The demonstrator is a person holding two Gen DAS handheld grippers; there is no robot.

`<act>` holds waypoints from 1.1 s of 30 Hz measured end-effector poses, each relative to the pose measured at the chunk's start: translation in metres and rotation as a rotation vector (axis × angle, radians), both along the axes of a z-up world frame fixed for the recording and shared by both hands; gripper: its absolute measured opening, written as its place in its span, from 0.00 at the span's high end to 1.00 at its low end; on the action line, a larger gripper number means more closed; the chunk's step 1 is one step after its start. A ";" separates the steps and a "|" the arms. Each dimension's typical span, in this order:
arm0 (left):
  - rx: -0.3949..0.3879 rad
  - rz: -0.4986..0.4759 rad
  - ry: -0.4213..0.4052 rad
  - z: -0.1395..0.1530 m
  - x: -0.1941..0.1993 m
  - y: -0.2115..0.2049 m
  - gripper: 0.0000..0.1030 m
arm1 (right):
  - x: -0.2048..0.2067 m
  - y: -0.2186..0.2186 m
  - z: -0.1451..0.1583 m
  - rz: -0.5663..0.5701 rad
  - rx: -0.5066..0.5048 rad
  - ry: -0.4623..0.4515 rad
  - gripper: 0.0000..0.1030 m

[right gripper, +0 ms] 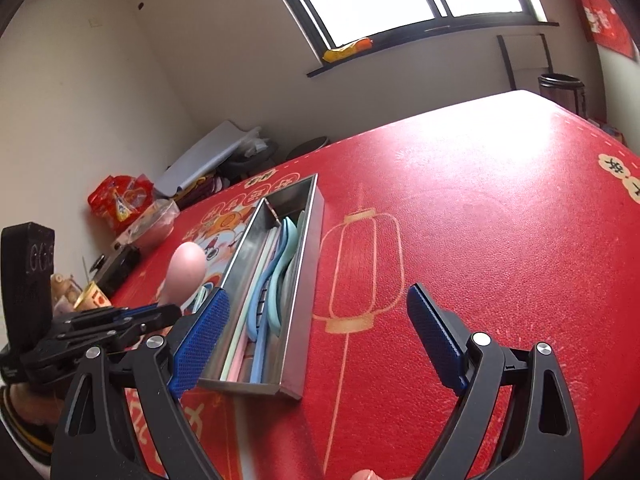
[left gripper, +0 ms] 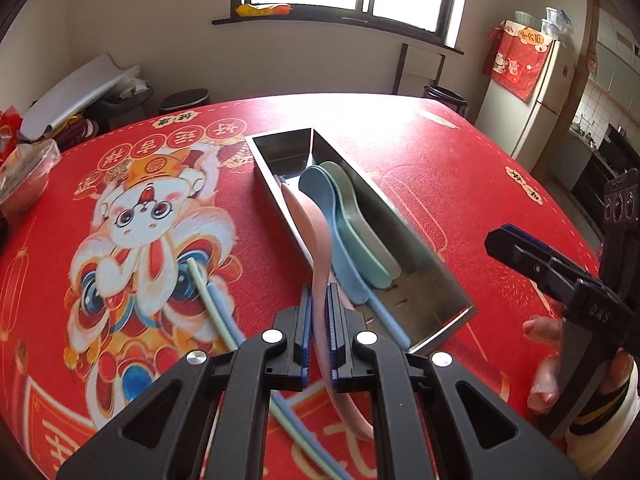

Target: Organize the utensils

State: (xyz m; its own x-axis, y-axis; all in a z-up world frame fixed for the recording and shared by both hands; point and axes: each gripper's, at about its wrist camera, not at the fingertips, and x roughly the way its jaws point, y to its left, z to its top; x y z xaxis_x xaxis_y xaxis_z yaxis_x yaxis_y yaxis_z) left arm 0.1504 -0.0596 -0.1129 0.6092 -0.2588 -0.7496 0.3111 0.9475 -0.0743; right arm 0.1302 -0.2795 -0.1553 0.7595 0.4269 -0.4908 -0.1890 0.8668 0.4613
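pink spoon up over the steel tray

left tool (left gripper: 319, 312) clamps the pink spoon (left gripper: 316, 240) above the tray (left gripper: 420, 256); right tool (right gripper: 316, 344) gapes wide, holding nothing.

The left gripper (left gripper: 319, 312) points down and forward, its two blue-padded fingers (left gripper: 306, 320) pressed together on the handle of a pink spoon (left gripper: 316, 236), which stands up between them. The right gripper (right gripper: 316, 332) points forward at a shallower slant, rolled a little to one side, with its blue pads (right gripper: 434, 340) spread wide apart and nothing between them. A hand (left gripper: 544, 368) wraps the right gripper's handle, a striped cuff at the wrist.
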 end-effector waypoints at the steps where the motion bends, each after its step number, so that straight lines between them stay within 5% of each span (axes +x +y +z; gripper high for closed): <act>1: 0.011 -0.001 0.005 -0.001 0.007 -0.006 0.94 | 0.001 -0.002 -0.001 -0.003 0.010 0.006 0.16; 15: 0.124 0.002 0.092 -0.020 0.079 -0.037 0.93 | 0.009 -0.005 -0.012 0.010 0.059 0.048 0.16; 33: 0.139 -0.021 0.081 -0.018 0.087 -0.042 0.89 | 0.012 -0.005 -0.016 0.021 0.083 0.066 0.16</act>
State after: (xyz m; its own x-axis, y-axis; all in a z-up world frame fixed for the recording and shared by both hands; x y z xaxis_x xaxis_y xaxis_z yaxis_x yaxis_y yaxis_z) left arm 0.2376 -0.1020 -0.1311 0.5408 -0.1616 -0.8255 0.3293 0.9437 0.0310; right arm 0.1425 -0.2847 -0.1715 0.7170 0.4839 -0.5018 -0.1739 0.8212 0.5435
